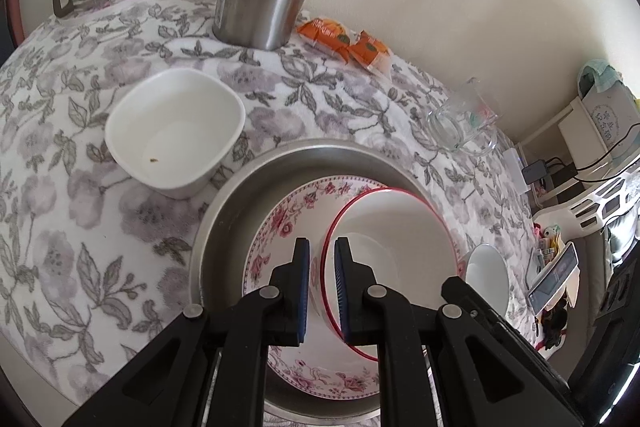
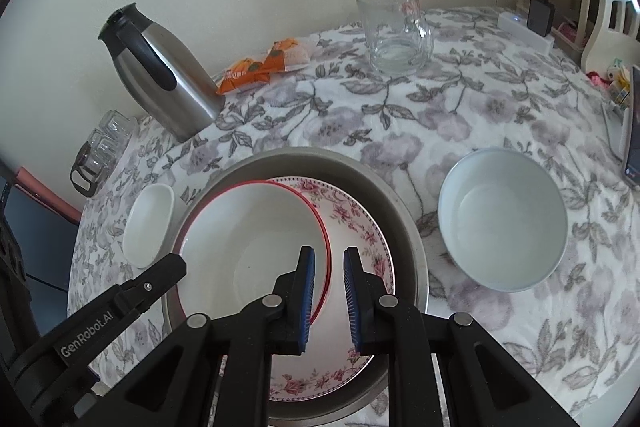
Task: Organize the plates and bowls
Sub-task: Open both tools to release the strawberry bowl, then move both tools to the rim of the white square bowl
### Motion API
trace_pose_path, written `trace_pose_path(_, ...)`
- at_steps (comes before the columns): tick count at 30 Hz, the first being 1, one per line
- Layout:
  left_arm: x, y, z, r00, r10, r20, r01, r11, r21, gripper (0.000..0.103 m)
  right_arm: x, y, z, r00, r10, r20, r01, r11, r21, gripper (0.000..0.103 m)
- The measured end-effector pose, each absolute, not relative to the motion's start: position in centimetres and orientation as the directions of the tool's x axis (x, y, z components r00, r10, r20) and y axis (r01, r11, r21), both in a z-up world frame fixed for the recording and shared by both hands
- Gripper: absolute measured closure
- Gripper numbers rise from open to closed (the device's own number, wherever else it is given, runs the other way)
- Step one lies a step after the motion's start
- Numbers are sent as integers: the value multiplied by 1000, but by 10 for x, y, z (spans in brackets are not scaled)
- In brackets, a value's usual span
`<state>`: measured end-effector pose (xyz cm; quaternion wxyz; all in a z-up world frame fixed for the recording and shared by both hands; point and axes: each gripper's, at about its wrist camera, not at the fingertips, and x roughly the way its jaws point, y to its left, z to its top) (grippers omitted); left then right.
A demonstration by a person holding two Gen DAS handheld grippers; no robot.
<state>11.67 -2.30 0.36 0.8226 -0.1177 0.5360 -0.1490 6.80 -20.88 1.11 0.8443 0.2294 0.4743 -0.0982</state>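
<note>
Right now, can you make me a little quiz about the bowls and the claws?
1. True or false: the red-rimmed bowl sits on the flowered plate.
2. What holds the flowered plate: A) steel pan, B) glass mug, C) kettle?
3. Which claw straddles the red-rimmed bowl's rim: the left claw, the right claw, or both?

Key: 1 true; 2 A; 3 both.

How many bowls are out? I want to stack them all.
3: red-rimmed bowl on the floral plate in the metal pan, square white bowl to its left, round white bowl to its right.
</note>
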Motion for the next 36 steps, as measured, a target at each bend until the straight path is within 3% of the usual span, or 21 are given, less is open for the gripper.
trace_pose_path(4,113,-19,14,413,-354,-839,116,934,-337,90,65,-208,23,551,29,-834,377,883,280,86)
trace_pose_path(5,113,-18,16,420,-347,-839,112,937,-331,86,65,-208,25,551,19,-834,380,885,271,85)
trace_pose_path(6,113,-17,17,427,-337,-839,107,940,-323,74,64,-208,26,549,8,-836,382,887,260,84)
trace_pose_path(8,112,-14,19,439,-317,-841,95,947,-307,61,64,-208,27,542,-8,-840,391,887,244,75)
trace_pose_path(11,112,-11,19,446,-286,-848,79,956,-281,58,63,-209,26,533,-21,-846,401,887,230,56)
trace_pose_path(16,113,-7,20,459,-240,-855,46,968,-248,48,63,-208,28,531,-38,-847,399,892,210,39)
trace_pose_path(18,113,-6,19,463,-217,-859,35,973,-227,34,62,-207,29,531,-44,-846,398,894,204,33)
trace_pose_path(20,113,-4,19,469,-196,-861,23,978,-209,29,62,-207,29,532,-51,-845,400,895,197,25)
trace_pose_path(24,114,1,19,482,-167,-860,-1,981,-192,24,62,-208,30,530,-63,-846,405,895,187,21)
trace_pose_path(29,115,6,19,495,-131,-859,-28,986,-166,14,61,-209,31,531,-73,-844,407,896,179,7)
trace_pose_path(36,116,11,18,503,-103,-858,-51,988,-149,14,61,-208,31,533,-81,-842,405,898,171,0)
